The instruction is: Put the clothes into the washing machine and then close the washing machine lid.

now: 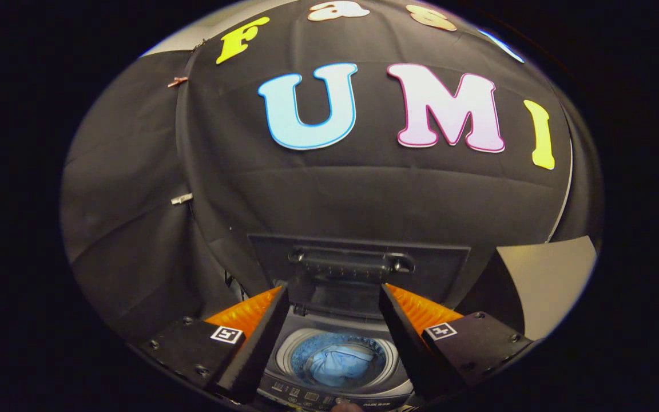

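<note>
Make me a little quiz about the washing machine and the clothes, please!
1. True or false: the washing machine lid is shut.
2. Where is the blue clothing? A) hanging from the gripper B) inside the drum C) lying on the lid
3. Fill in: the gripper is ____, its fingers spread apart above the washing machine and holding nothing.

Key: 1 false, the lid stands up at the back. 2 B. 3 open.

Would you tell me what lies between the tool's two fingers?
In the gripper view, the washing machine's open drum with blue clothes inside; the open tool holds nothing.
</note>
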`<state>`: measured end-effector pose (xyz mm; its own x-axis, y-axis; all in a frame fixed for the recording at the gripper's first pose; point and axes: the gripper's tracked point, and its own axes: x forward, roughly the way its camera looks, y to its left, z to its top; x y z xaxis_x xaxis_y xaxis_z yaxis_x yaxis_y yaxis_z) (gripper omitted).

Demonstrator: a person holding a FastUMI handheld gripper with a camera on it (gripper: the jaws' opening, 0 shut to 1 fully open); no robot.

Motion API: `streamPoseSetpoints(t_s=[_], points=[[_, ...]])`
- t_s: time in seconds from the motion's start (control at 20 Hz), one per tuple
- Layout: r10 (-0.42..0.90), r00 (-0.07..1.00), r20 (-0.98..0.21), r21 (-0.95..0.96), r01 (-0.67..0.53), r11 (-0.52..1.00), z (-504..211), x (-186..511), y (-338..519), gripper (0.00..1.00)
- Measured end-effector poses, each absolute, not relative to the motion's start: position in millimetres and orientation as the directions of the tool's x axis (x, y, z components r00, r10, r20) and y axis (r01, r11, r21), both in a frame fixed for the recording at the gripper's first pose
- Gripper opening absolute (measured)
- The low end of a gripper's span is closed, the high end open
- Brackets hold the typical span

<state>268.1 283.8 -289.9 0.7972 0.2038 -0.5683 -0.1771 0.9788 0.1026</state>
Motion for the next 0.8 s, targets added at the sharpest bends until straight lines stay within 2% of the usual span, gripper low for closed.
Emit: streamPoseSetpoints(t_s=[0.3,0.5,0.65,0.8], points=[[0.167,0.810,-0.562,0.081,-0.147,0.986,-290.2,317.5,274.5,0.99],[0.206,0.780,-0.591,0.142,-0.150,0.978,-312.4,358.8,279.3,0.99],[0.181,0.765,-0.618,0.136,-0.122,0.983,-336.1,387.2,270.5,0.99],[0.169,0.784,-0.597,0.141,-0.105,0.984,-340.8,406.4,261.5,0.99]])
